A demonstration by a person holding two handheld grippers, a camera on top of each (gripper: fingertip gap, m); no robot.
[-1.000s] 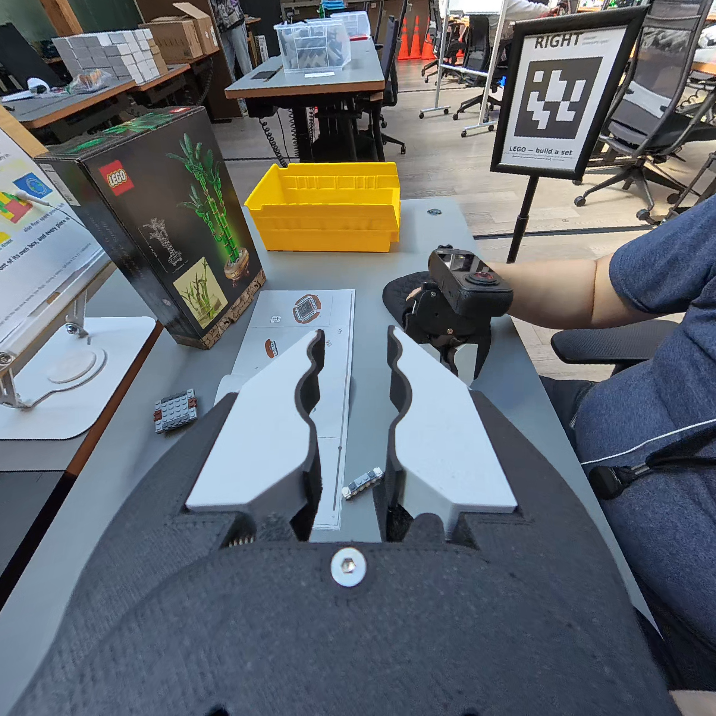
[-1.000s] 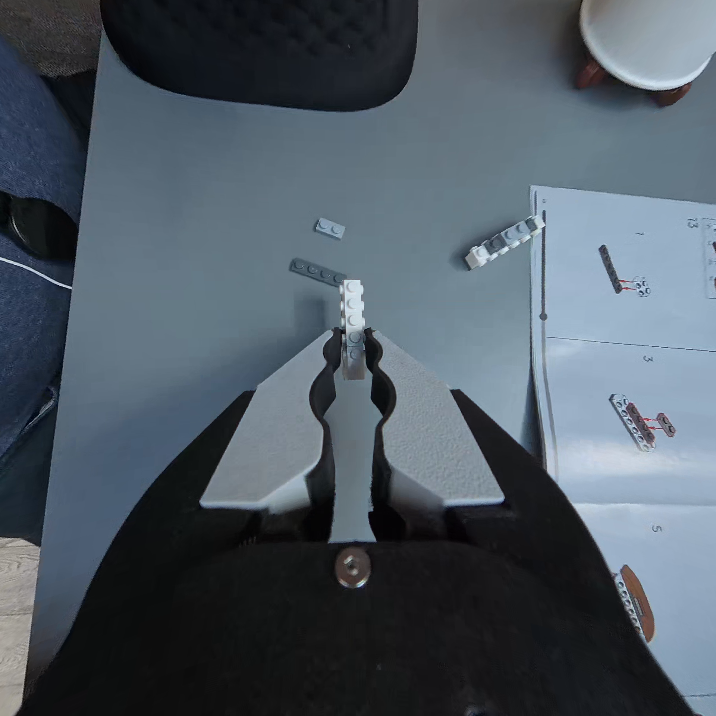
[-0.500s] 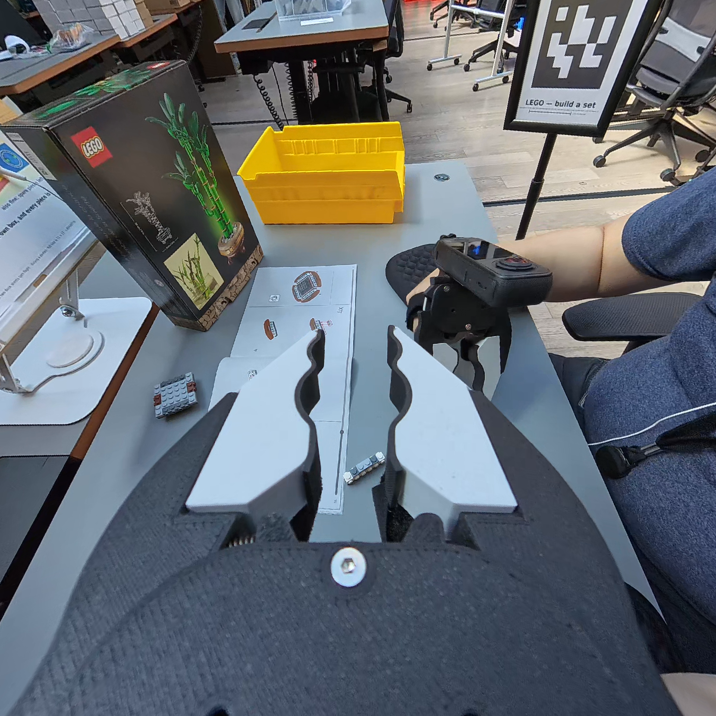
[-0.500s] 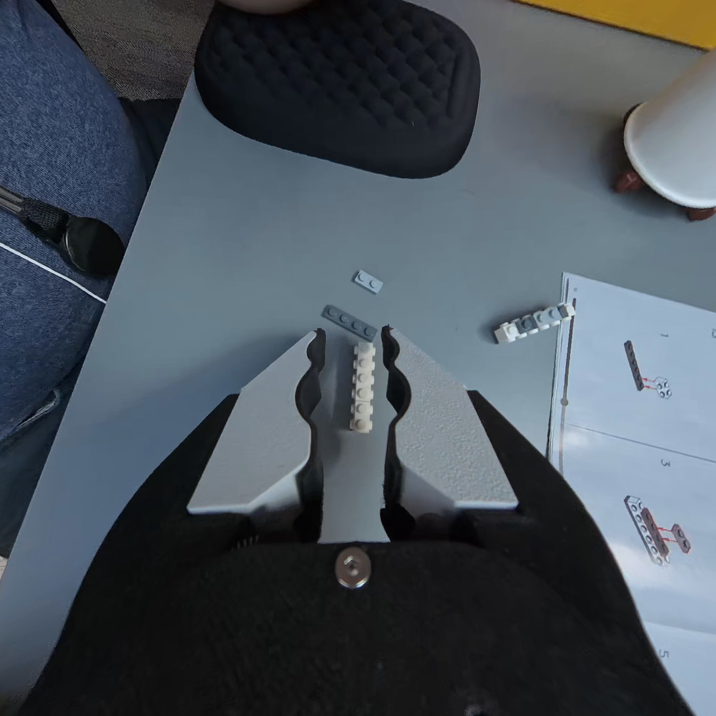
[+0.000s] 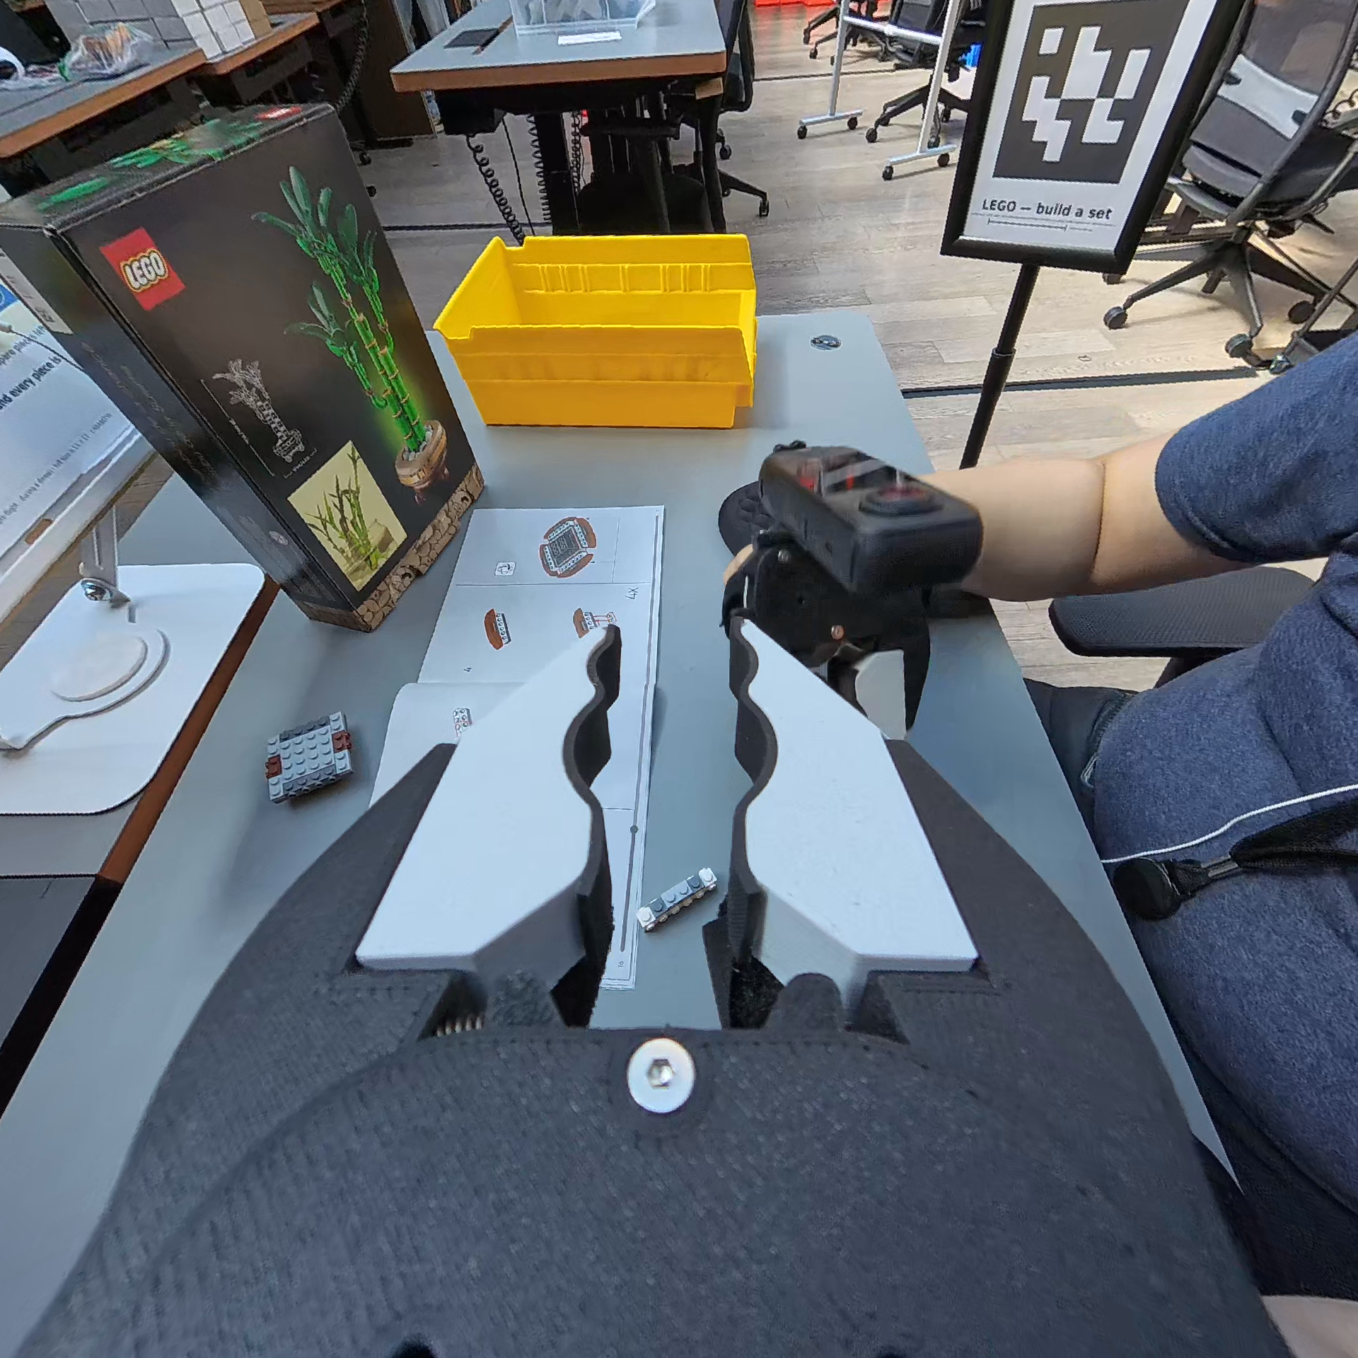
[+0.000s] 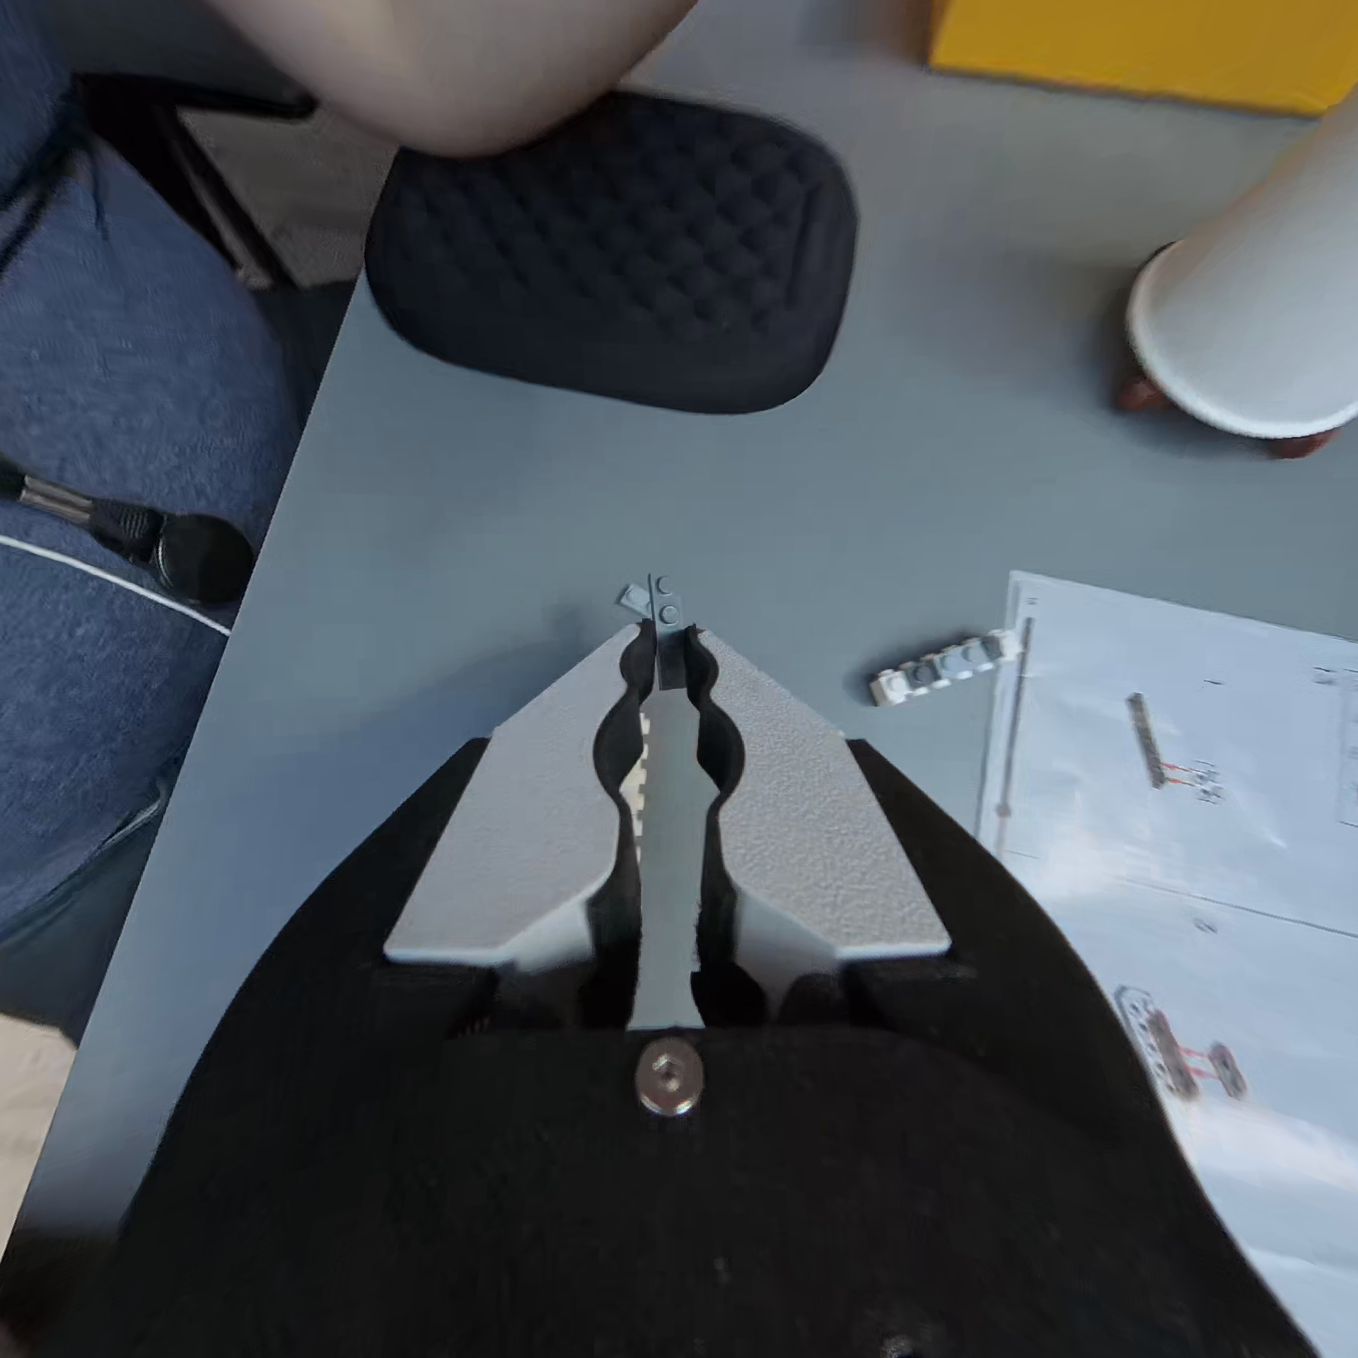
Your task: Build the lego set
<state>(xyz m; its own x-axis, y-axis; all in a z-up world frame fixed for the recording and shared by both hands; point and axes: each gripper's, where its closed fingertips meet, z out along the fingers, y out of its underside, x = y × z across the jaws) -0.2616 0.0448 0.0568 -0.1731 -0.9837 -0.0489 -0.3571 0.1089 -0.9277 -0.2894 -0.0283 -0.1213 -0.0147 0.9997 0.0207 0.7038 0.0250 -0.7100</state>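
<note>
Having dropped the white brick, the right hand-held gripper [image 6: 667,633] now pinches a grey plate [image 6: 667,613].

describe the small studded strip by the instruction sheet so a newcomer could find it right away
Start at the yellow bin at the table's far end and come toward the camera down the white instruction sheet. Just off the sheet's near right corner, on bare grey table between the open left gripper's fingers, lies the strip. Unlike the squarish grey plate assembly left of the sheet, it is one thin row with white ends.
</note>
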